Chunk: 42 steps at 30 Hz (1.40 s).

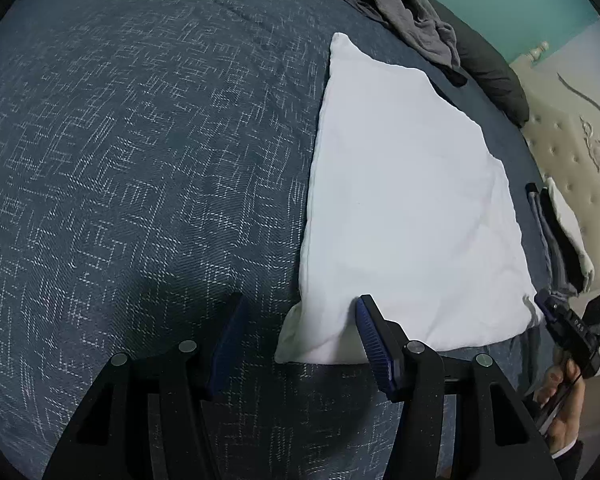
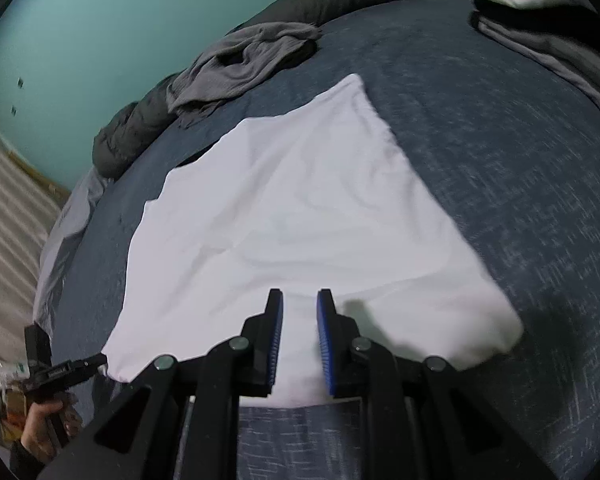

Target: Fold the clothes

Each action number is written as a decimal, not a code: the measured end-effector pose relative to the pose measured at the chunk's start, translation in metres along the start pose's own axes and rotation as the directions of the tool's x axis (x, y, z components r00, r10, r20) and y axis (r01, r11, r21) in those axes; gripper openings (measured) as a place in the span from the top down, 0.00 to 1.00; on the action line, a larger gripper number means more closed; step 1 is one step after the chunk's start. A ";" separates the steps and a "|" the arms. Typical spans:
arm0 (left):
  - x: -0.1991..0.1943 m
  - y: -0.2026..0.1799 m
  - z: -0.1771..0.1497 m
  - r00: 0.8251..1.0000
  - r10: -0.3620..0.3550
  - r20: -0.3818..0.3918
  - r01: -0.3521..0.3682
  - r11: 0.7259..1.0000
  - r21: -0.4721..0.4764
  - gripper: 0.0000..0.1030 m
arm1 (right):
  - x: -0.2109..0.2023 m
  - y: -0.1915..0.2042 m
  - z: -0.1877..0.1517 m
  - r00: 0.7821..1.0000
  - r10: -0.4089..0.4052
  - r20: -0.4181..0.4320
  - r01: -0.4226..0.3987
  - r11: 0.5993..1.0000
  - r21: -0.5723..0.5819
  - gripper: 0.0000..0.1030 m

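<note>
White garment (image 1: 412, 208), folded into a flat panel, lies on the dark blue patterned bed cover (image 1: 140, 160).

From the left wrist camera it fills the 1 to 4 o'clock part of the view, its long edge running from 12 toward 6 o'clock. The left hand-held gripper (image 1: 296, 320) is tilted down over the cloth's near corner with its jaws spread: the blue-padded right finger (image 1: 374, 340) sits at the garment's near edge, while the left finger (image 1: 228, 340) is over bare bed cover, and the loose corner of the cloth lies between them. Neither pad presses on it.

From the right wrist camera the garment spreads from the centre out toward 12 o'clock. The right hand-held gripper (image 2: 299, 336) is over its near edge at 6 o'clock, with its jaws drawn close but with a narrow gap. White fabric shows in that gap, though whether the pads pinch it cannot be told.

A crumpled grey garment (image 2: 240, 68) lies at 11 o'clock, well apart from the white one. A stack of folded clothes (image 2: 540, 20) rests at 1 o'clock.
</note>
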<state>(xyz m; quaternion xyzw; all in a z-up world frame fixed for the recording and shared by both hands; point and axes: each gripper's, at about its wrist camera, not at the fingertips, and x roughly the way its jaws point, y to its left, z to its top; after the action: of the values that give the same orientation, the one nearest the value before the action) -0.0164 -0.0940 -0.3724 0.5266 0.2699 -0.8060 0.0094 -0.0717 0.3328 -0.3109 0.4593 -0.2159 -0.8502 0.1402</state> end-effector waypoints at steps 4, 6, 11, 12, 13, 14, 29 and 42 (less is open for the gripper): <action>0.002 -0.003 -0.007 1.000 -0.022 -0.017 0.022 1.000 -0.002 0.43 | -0.001 -0.010 0.000 1.000 0.011 0.008 -0.011 0.999 0.036 0.84; 0.003 -0.001 -0.009 0.999 -0.036 -0.020 0.036 0.999 -0.011 0.44 | 0.000 -0.013 0.001 1.000 0.017 0.011 -0.018 0.999 0.048 0.84; 0.004 0.008 -0.012 0.998 -0.057 -0.018 0.055 0.997 -0.054 0.70 | 0.000 -0.014 0.001 0.999 0.031 0.020 -0.032 0.998 0.054 0.84; 0.003 0.010 -0.012 0.998 -0.056 -0.015 0.055 0.997 -0.060 0.76 | 0.000 -0.015 0.001 0.999 0.033 0.023 -0.035 0.998 0.057 0.84; 0.001 0.012 -0.013 0.998 -0.063 -0.008 0.062 0.996 -0.066 0.81 | 0.000 -0.016 0.000 0.999 0.034 0.025 -0.035 0.998 0.060 0.84; 0.000 0.012 -0.013 0.998 -0.070 0.000 0.070 0.995 -0.068 0.84 | 0.000 -0.017 0.000 0.999 0.035 0.026 -0.036 0.997 0.064 0.84; -0.032 -0.070 0.030 0.980 -0.169 0.106 0.161 0.983 0.085 0.95 | -0.009 -0.035 0.001 0.998 0.022 0.062 -0.028 0.996 0.090 0.84; 0.002 -0.314 0.069 0.972 -0.235 0.000 0.212 0.877 0.430 0.95 | -0.037 -0.073 0.008 0.993 -0.004 0.120 -0.011 0.992 0.122 0.83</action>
<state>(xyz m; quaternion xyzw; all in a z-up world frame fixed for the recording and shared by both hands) -0.1697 0.1443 -0.2200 0.4598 0.1456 -0.8546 -0.1923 -0.0613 0.4139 -0.3163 0.4148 -0.2763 -0.8612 0.1000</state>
